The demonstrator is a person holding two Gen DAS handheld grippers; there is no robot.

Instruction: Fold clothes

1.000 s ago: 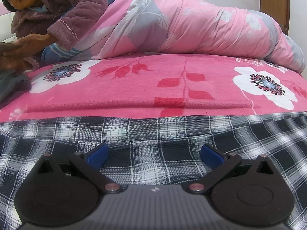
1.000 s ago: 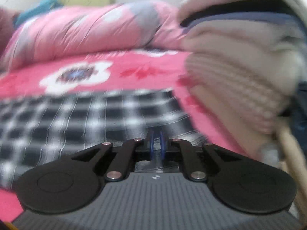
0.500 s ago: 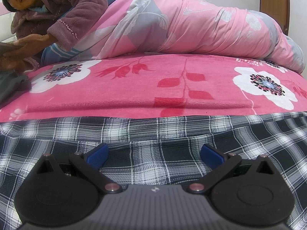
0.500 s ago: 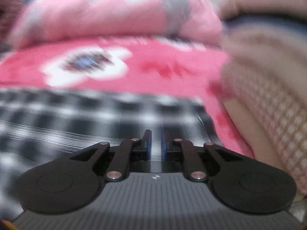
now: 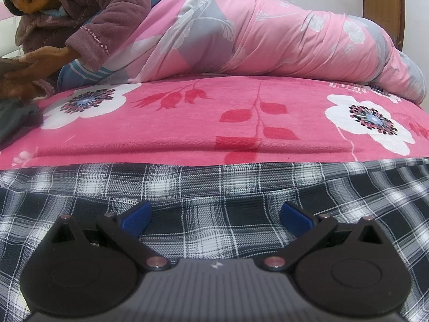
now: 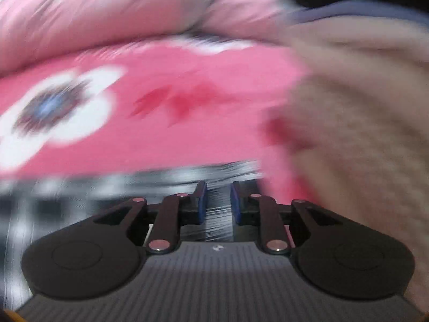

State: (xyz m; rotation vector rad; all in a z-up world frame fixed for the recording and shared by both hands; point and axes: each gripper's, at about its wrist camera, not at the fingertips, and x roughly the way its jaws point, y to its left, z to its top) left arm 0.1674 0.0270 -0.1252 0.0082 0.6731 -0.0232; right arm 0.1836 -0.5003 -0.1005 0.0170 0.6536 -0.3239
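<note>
Both fingers released; one plaid garment (image 5: 214,187) lies flat, long axis crosswise.

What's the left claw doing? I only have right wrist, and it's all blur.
Observer: The left claw is wide open just above the plaid garment, with nothing pinched.
Operator: Is it lying flat?
Observer: It looks so from the left wrist view. Its far edge runs straight across the pink floral blanket.
Operator: Anyone nearby?
Observer: Yes. At far left a person in a purple sleeve leans in, with a hand on something flat and dark.
</note>
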